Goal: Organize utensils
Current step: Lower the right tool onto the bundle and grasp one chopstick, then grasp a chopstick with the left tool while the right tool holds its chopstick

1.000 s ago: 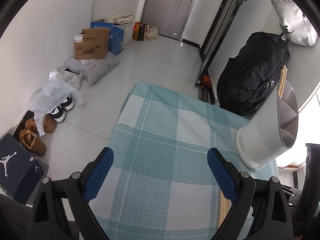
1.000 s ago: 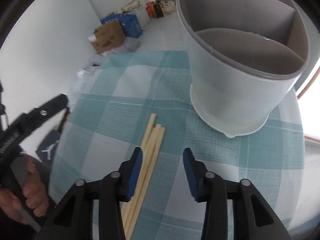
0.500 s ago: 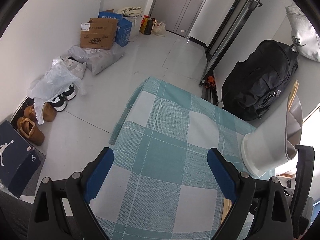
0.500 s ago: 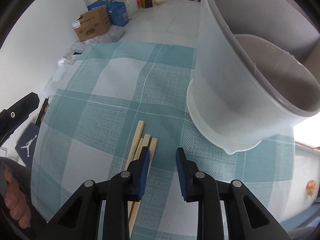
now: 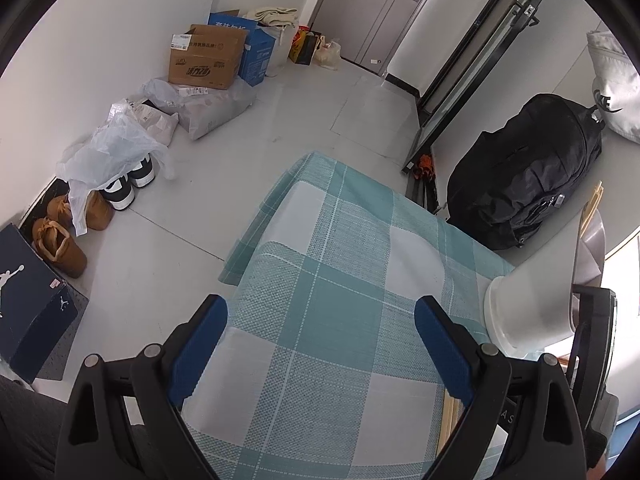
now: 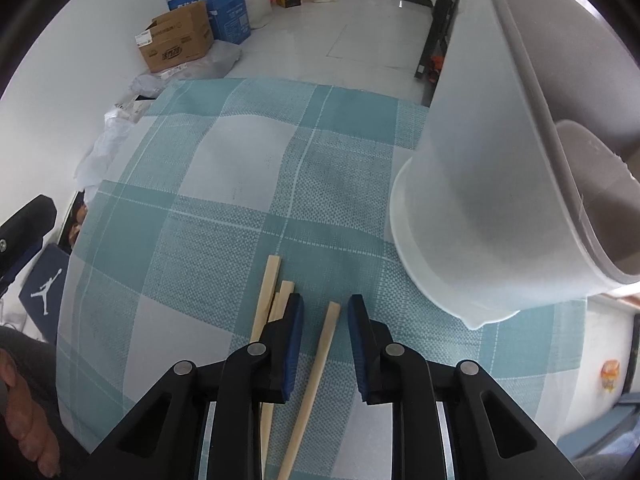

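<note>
R grip (image 6: pixel 325 312): closing, one chopstick (image 6: pixel 320 364) btwn pads, no contact yet
L grip (image 5: pixel 320 330): open, empty
risk: stick off-centre, may roll out

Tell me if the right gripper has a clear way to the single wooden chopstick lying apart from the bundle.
Probably yes: the single wooden chopstick already lies between the closing right gripper jaws, nothing covering it.

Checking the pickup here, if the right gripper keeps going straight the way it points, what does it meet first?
Probably the single wooden chopstick lying between its closing jaws, on the checked tablecloth. The right gripper points steeply down, so the cloth follows at once. Depth is hard to judge.
</note>
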{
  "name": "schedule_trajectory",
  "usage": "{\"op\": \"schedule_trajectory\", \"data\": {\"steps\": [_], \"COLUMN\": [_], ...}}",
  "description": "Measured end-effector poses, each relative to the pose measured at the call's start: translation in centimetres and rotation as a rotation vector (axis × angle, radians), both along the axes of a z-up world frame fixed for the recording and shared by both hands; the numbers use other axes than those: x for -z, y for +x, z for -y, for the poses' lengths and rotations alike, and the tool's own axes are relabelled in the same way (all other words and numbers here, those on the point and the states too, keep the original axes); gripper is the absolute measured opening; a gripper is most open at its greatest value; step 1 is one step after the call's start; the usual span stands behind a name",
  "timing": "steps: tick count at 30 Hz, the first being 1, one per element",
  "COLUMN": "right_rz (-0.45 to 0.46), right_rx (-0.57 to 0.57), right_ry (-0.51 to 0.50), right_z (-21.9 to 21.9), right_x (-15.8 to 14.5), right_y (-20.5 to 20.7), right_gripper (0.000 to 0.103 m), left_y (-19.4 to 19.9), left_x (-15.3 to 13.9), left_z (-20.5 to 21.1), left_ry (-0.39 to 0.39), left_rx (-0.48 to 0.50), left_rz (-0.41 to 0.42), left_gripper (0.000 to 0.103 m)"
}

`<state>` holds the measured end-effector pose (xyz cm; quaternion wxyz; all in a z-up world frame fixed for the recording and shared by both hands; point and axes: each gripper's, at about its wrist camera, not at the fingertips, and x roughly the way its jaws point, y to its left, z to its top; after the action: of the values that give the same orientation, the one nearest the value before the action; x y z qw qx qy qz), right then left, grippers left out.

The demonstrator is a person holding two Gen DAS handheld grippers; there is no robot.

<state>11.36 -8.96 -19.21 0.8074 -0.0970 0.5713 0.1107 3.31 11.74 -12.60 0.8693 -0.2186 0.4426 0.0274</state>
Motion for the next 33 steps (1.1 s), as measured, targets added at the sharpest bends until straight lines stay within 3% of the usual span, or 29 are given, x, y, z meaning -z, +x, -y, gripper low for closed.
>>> {"op": "schedule_trajectory", "data": {"steps": [2,4,10,16,24,30,33], "right_rz": [0.002,0.004,0.019,0.206,0.38,0.409,0.406], "right_rx": [0.002,0.012,0.055,0.048,0.125,0.159,0.16], "right_ry": [0.004,0.023,0.15,0.294,0.454,0.546,0.553], "right_z": [0.6,0.9,2.8,4.7,9.8,13.1,14.1], "right_x": [-0.3,-0.6,-1.9,-7.2,-11.2,-12.1,-11.7], "right_y": [-0.4,-0.5,-0.9,-3.6,-6.6,-7.3,-7.5], "right_gripper": [0.02,0.006,0.005,0.005,0.005,0.005,0.005], "left_y": [0.0,-0.1,-0.1,-0.2,-0.7,-0.9,-0.9], "left_x": [0.0,-0.1,0.2,0.7,1.5,2.1,2.3], "left_z": [-0.1,-0.1,0.0,1.4,5.6,7.6,8.1], "left_ry": [-0.002,-0.001,0.01,0.041,0.13,0.171,0.154], "left_rx": [-0.001,0.001,0.011,0.079,0.255,0.309,0.329], "left_rz": [0.001,0.002,-0.014,-0.049,-0.112,-0.144,-0.162], "left_gripper": [0.092,0.092,0.092,0.092,0.092,0.092,0.092]}}
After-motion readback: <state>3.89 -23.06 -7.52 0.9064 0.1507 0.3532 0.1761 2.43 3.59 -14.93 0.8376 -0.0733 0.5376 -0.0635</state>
